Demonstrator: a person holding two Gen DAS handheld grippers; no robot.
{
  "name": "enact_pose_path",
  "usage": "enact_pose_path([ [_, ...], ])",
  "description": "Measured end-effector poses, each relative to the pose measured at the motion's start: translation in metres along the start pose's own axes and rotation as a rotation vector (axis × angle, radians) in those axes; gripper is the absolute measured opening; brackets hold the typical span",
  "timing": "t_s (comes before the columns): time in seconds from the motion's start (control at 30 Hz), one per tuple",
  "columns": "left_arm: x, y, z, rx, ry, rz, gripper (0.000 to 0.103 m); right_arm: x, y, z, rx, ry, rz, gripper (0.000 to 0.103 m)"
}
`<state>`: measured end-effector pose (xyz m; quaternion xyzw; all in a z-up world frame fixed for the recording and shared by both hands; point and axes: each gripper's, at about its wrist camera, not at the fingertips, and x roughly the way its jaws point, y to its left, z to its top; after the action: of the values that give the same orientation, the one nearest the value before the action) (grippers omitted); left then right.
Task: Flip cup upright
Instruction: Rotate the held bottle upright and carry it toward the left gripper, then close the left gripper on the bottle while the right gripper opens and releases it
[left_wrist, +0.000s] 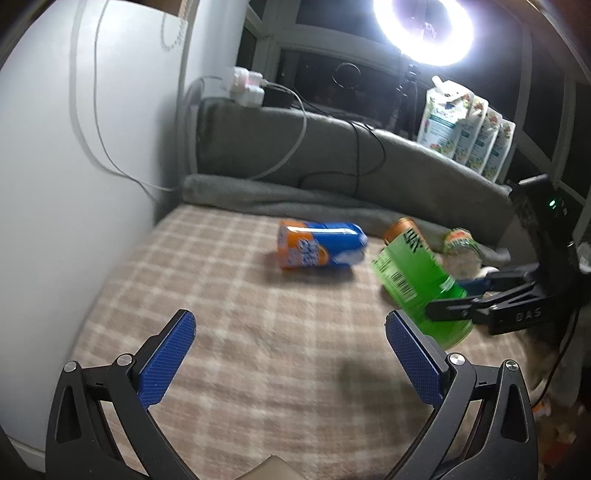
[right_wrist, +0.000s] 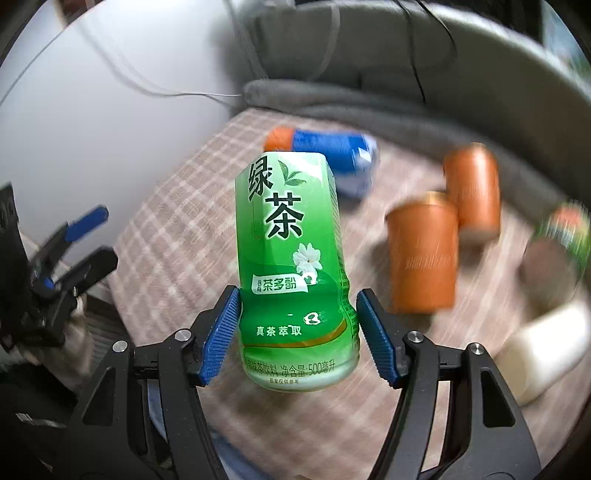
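Right jaws clamping green cup (right_wrist: 295, 266), tilted

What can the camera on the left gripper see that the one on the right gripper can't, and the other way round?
Only the left wrist view shows the ring light, the row of printed pouches on the ledge and the wall plug cluster.

Only the right wrist view shows the green tea cup's front label, a second orange can and a white container.

Both show the green tea cup held by the right gripper, the blue and orange cup lying on its side, an orange can, the checked cloth and the open left gripper.
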<state>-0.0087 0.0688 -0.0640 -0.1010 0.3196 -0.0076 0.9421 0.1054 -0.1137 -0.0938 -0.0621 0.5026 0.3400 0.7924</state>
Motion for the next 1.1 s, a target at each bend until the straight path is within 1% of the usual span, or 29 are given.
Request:
enact_pose_path([
  [0.1, 0.005, -0.003, -0.003, -0.017, 0.040, -0.043, 0.102, 0.010, -0.017, -0.016, 0.163, 0.032, 0.071, 0.067],
  [0.17, 0.009, -0.004, -0.006, -0.044, 0.073, -0.083, 0.100, 0.016, -0.026, -0.025, 0.231, 0.043, 0.104, 0.067],
  [0.2, 0.013, -0.004, -0.006, -0.059, 0.094, -0.101, 0.098, 0.018, -0.029, -0.029, 0.255, 0.043, 0.112, 0.067],
  [0.3, 0.024, -0.008, -0.008, -0.088, 0.139, -0.138, 0.098, 0.019, -0.035, -0.040, 0.319, 0.045, 0.150, 0.068],
  [0.43, 0.033, -0.016, -0.007, -0.090, 0.174, -0.169, 0.098, 0.022, -0.035, -0.049, 0.385, 0.050, 0.187, 0.068],
  [0.67, 0.047, -0.022, -0.003, -0.121, 0.229, -0.227, 0.098, 0.022, -0.034, -0.049, 0.393, 0.046, 0.188, 0.070],
  [0.73, 0.052, -0.022, -0.003, -0.136, 0.249, -0.247, 0.097, 0.022, -0.032, -0.048, 0.376, 0.041, 0.181, 0.076],
  [0.77, 0.055, -0.022, -0.003, -0.150, 0.264, -0.258, 0.096, 0.019, -0.031, -0.047, 0.368, 0.034, 0.178, 0.077],
  [0.9, 0.065, -0.019, -0.004, -0.208, 0.313, -0.299, 0.095, 0.001, -0.023, -0.047, 0.312, -0.022, 0.145, 0.078],
  [1.0, 0.072, -0.017, -0.007, -0.265, 0.355, -0.339, 0.091, -0.023, -0.021, -0.052, 0.282, -0.091, 0.107, 0.078],
  [1.1, 0.079, -0.018, -0.009, -0.321, 0.389, -0.365, 0.090, -0.049, -0.022, -0.061, 0.270, -0.164, 0.062, 0.078],
])
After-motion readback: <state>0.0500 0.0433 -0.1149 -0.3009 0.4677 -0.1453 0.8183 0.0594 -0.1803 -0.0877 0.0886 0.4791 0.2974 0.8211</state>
